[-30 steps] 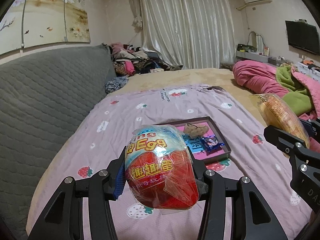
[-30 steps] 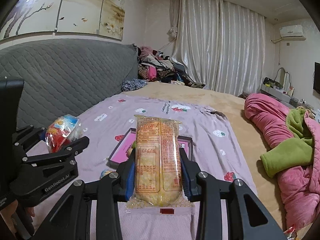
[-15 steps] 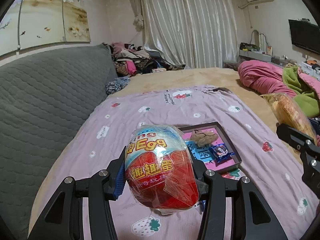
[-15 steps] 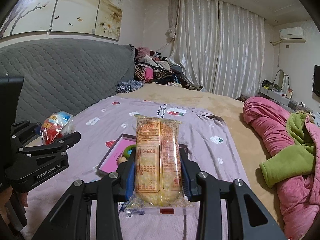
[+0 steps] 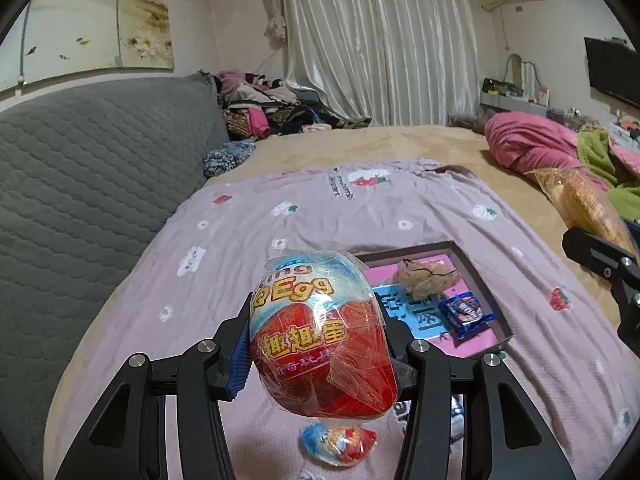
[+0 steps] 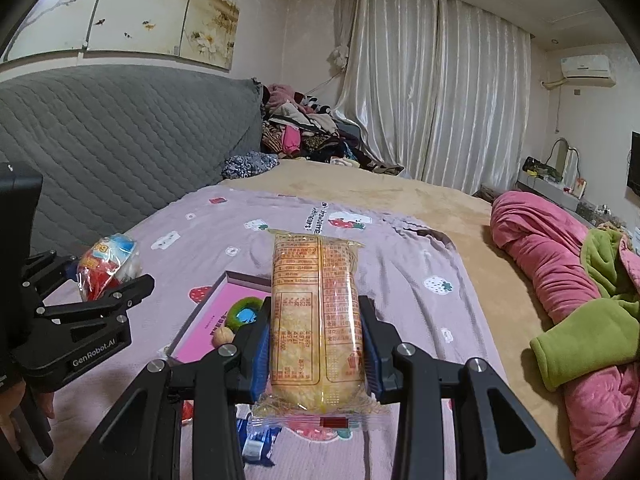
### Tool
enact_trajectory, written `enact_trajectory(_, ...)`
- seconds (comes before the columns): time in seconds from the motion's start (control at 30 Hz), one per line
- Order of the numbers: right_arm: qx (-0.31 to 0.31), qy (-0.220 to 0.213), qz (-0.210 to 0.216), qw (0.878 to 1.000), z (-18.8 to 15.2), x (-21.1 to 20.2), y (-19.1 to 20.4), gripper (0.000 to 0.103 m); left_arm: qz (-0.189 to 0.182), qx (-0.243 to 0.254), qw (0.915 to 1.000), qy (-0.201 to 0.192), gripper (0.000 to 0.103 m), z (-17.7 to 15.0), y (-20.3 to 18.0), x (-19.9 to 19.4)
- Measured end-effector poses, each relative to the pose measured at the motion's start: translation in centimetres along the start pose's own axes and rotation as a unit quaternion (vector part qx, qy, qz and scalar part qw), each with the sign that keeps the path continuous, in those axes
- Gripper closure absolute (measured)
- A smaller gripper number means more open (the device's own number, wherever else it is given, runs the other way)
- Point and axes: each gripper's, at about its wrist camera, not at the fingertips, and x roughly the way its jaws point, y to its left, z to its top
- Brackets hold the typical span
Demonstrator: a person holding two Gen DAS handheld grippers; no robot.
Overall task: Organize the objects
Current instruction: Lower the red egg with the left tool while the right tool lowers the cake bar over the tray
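Observation:
My left gripper (image 5: 320, 334) is shut on a red and blue toy egg in clear wrap (image 5: 320, 336), held above the bed. My right gripper (image 6: 316, 328) is shut on a long yellow cracker packet (image 6: 316, 312), upright between the pads. Ahead lies a shallow pink-lined tray (image 5: 484, 292) holding a crumpled brown piece (image 5: 428, 278) and a blue snack packet (image 5: 466, 316). In the right wrist view the tray (image 6: 200, 320) also shows a green and blue round thing (image 6: 244, 312) and a walnut (image 6: 223, 336). A second small egg packet (image 5: 340, 444) lies on the sheet below the left gripper.
A lilac strawberry-print sheet (image 5: 240, 240) covers the bed, with a grey quilted headboard (image 5: 80, 184) on the left. Pink and green bedding (image 6: 568, 280) is heaped on the right. Small blue wrappers (image 6: 256, 440) lie near the right gripper. Clothes pile up by the curtains (image 6: 312, 128).
Both grippers have moved forward and slightly down over the sheet, keeping their loads. The tray now sits nearer, and a small egg packet has come into view under the left gripper.

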Motion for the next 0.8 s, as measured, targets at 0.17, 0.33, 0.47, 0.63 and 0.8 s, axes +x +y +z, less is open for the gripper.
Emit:
enact_trajectory(0.17,0.002,0.013,0.009,1.0,-0.4,2.9,0.4,0.065,-0.009,-0.003,0.9999,0.012,0.051,-0.4,0.1,3.0)
enact_trajectory(0.33,-0.007,0.028,0.012,1.0,-1.6,5.4,0.9,0.065,-0.013,0.007,0.9993,0.034,0.051,-2.2,-0.1,6.5)
enact_trajectory(0.47,-0.004,0.038,0.015,0.999,-2.4,7.9,1.3,0.065,-0.017,0.001,0.9986,0.051,0.051,-3.8,0.1,9.1)
enact_trajectory(0.63,-0.002,0.048,0.02,0.999,-4.4,9.9,1.7,0.065,-0.026,-0.017,0.9981,0.054,0.051,-5.6,0.0,11.4)
enact_trajectory(0.8,-0.002,0.063,0.014,0.998,-5.8,12.8,1.6,0.065,-0.024,-0.013,0.9976,0.064,0.051,-6.5,-0.3,13.5)
